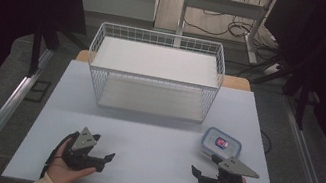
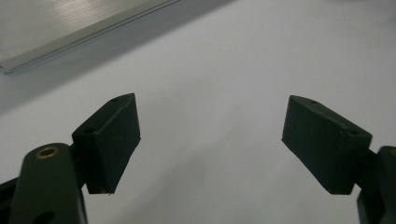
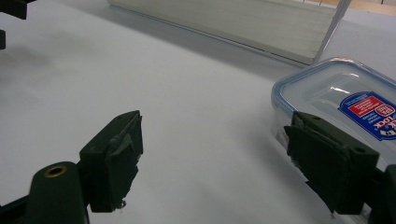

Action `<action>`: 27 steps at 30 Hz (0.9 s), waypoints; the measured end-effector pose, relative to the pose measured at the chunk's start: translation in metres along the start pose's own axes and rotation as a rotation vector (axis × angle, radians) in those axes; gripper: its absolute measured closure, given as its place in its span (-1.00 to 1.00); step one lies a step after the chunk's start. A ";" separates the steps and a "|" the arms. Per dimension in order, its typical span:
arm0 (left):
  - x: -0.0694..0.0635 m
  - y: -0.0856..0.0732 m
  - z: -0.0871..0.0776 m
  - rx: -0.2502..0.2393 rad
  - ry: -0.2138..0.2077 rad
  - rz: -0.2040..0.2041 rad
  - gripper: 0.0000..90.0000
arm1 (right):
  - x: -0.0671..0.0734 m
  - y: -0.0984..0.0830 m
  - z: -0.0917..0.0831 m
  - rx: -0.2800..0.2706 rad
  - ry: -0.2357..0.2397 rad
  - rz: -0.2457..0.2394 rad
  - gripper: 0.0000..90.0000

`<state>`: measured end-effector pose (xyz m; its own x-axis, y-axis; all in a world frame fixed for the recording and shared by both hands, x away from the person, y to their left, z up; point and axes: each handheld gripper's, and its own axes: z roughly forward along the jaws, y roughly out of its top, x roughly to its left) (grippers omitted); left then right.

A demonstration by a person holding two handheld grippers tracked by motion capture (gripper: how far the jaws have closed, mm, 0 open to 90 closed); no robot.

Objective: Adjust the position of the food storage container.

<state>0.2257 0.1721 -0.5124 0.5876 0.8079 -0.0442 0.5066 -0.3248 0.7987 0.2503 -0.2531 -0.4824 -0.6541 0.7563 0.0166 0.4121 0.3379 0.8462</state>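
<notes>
One counter (image 1: pixel 152 140), white and flat, carries everything. One wire basket (image 1: pixel 154 72) stands well ahead of both tools, on its far half, with a pale board as its floor. One clear plastic box (image 1: pixel 221 143) with a blue-edged lid and a red-and-blue label lies just ahead of the right tool (image 1: pixel 205 172), slightly to its outer side; in the right gripper view the box (image 3: pixel 345 100) sits right behind that tool's right-hand jaw, near it, though whether they touch cannot be told.

There are two tools. The right one is released, jaws spread wide with nothing between them, resting low by the near edge. The left tool (image 1: pixel 101 154) is likewise released, jaws (image 2: pixel 210 144) apart over bare counter, well away from the box.

The likely risk: the box is low and smooth, and the right tool's nearer jaw stands beside it, not around it. Closing from here would probably push the box sideways or clip its lid edge. A shallow grip on the rim could also slip once lifted toward the basket.
</notes>
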 end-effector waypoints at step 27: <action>0.000 -0.002 0.002 0.003 -0.007 0.015 -0.59 | -0.001 0.008 0.001 0.044 0.009 -0.007 -0.39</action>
<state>0.2258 0.1717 -0.5154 0.6000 0.7992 -0.0364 0.4995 -0.3388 0.7973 0.2546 -0.2502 -0.4758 -0.6626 0.7488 0.0156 0.4351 0.3679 0.8218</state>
